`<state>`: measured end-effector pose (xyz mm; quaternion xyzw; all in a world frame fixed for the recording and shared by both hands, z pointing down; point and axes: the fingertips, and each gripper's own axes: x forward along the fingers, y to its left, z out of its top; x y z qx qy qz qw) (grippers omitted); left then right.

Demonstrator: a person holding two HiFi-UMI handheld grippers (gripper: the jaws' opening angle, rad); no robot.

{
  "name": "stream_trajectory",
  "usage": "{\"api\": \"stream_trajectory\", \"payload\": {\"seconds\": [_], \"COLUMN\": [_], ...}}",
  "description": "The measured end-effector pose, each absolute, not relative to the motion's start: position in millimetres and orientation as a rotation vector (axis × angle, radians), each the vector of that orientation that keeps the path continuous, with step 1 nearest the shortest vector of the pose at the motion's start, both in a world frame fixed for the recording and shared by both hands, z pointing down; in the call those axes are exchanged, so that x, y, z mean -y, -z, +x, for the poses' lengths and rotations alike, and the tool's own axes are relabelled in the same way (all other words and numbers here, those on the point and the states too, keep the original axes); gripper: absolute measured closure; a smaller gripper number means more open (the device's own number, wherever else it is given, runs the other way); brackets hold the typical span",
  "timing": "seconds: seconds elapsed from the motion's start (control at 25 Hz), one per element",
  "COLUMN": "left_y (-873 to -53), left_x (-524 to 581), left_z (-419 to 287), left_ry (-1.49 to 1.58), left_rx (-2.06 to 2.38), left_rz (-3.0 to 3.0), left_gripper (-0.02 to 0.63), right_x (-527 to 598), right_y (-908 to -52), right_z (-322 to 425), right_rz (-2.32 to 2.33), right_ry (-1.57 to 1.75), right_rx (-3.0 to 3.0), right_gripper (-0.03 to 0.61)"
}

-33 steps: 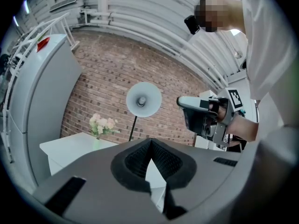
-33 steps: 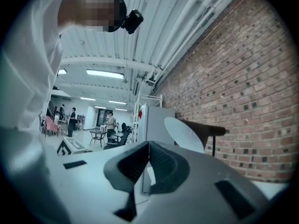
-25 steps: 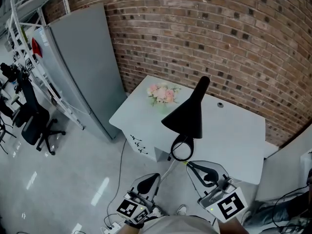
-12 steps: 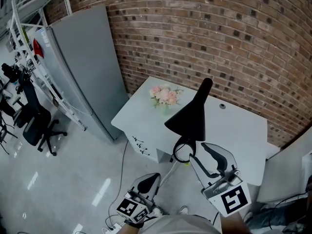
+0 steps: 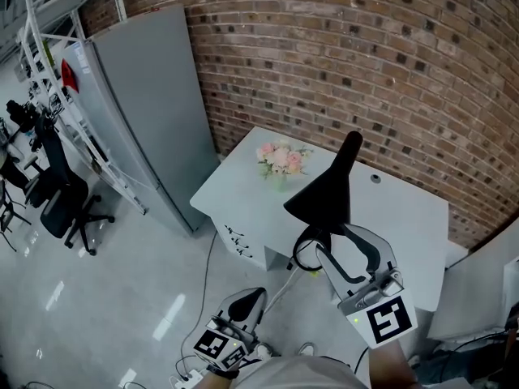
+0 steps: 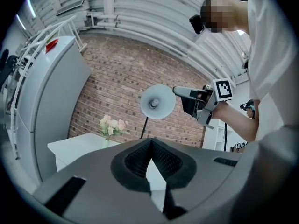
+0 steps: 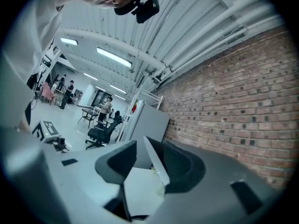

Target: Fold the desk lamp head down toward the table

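Note:
The desk lamp stands on the white table (image 5: pixel 405 217), its black cone head (image 5: pixel 324 197) raised and a black ring (image 5: pixel 305 250) just under it. My right gripper (image 5: pixel 345 245) is level at the lamp head's lower rim, jaws opening and spread wide, pads not pressing on anything. From the left gripper view the lamp head (image 6: pixel 158 101) is a pale disc, with the right gripper (image 6: pixel 194 101) right beside it. A pale thin edge (image 7: pixel 156 164) shows between the right gripper's jaws (image 7: pixel 149 155). My left gripper (image 5: pixel 243 305) hangs low in front of the table, shut and empty (image 6: pixel 150 141).
A vase of pink flowers (image 5: pixel 280 159) sits at the table's far left corner. A tall grey cabinet (image 5: pixel 146 96) stands left of the table, with a white rack (image 5: pixel 49 79) and a black office chair (image 5: pixel 61 205) beyond. The brick wall (image 5: pixel 365 55) backs the table. A cable (image 5: pixel 207 258) trails on the floor.
My right gripper has risen and moved in to the lamp head, and its jaws went from shut to wide apart. The left gripper stayed put.

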<state>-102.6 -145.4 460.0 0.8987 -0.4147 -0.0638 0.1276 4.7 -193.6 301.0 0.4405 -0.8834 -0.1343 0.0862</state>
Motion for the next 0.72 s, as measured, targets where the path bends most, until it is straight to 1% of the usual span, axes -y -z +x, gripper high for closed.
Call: {"api": "stream_trajectory", "payload": {"seconds": [0.52,0.72], "left_y": [-462,-462], "left_x": [141,140], "left_z": [-106,-102], "left_ry": [0.179,0.173], "left_rx": [1.226,1.224], "left_rz": [2.603,2.603], "left_gripper": [0.606,0.606], "right_x": [195,196], "right_y": [-321,-347], "right_z": [-1,-1], "right_rz": [1.263,1.18], "right_ry": [0.413,0.355], "right_rx": [2.619,2.599], "right_gripper": [0.399,0.399]}}
